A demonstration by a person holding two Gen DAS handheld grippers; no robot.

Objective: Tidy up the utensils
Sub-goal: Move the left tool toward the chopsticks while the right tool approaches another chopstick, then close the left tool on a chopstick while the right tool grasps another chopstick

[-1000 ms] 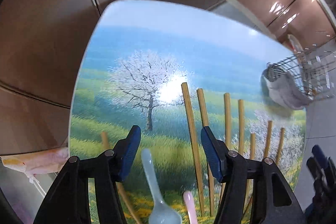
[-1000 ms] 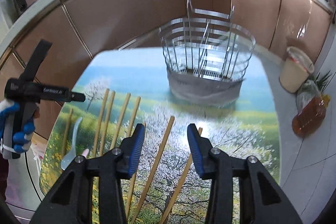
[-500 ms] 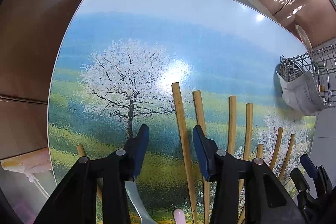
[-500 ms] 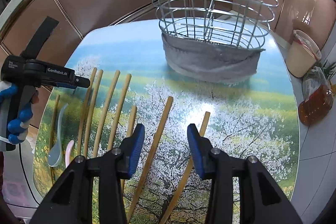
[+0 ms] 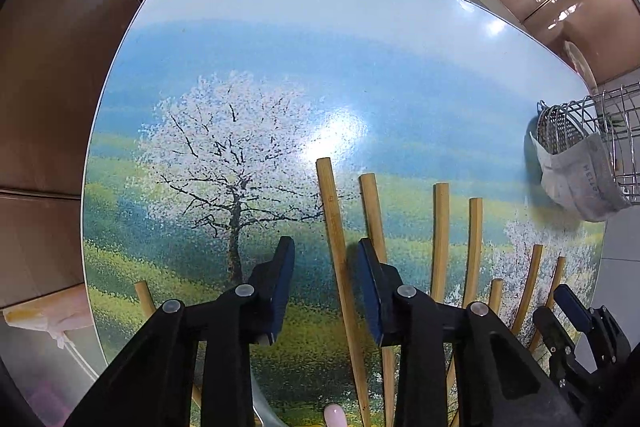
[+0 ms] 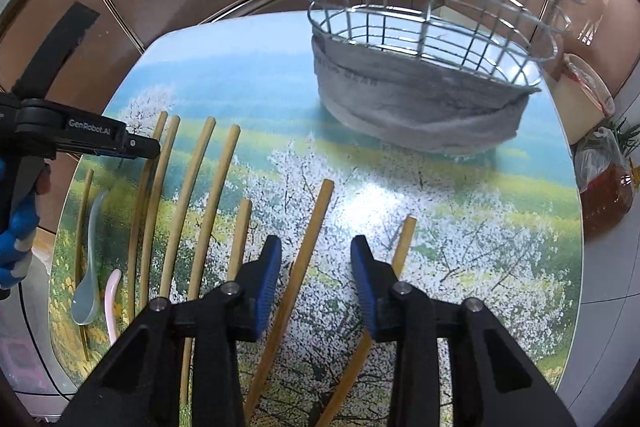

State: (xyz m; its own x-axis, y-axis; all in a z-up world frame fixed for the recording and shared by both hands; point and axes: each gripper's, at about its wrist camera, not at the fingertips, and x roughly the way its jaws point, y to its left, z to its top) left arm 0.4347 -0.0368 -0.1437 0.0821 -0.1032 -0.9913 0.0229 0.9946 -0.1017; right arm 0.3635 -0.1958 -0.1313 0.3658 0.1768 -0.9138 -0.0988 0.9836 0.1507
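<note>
Two claws, both parted and empty: left claw (image 5: 325,281) straddles a long bamboo chopstick (image 5: 340,267); right claw (image 6: 316,277) straddles another (image 6: 304,259), lined up for grasping. Cloth-wrapped wire basket (image 6: 420,75) far right on table (image 6: 520,267).

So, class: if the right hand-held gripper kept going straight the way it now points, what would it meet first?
Probably the wooden chopstick lying between the open fingers of the right hand-held gripper, on the printed table. The wire basket stands farther along; depth is unclear.
</note>
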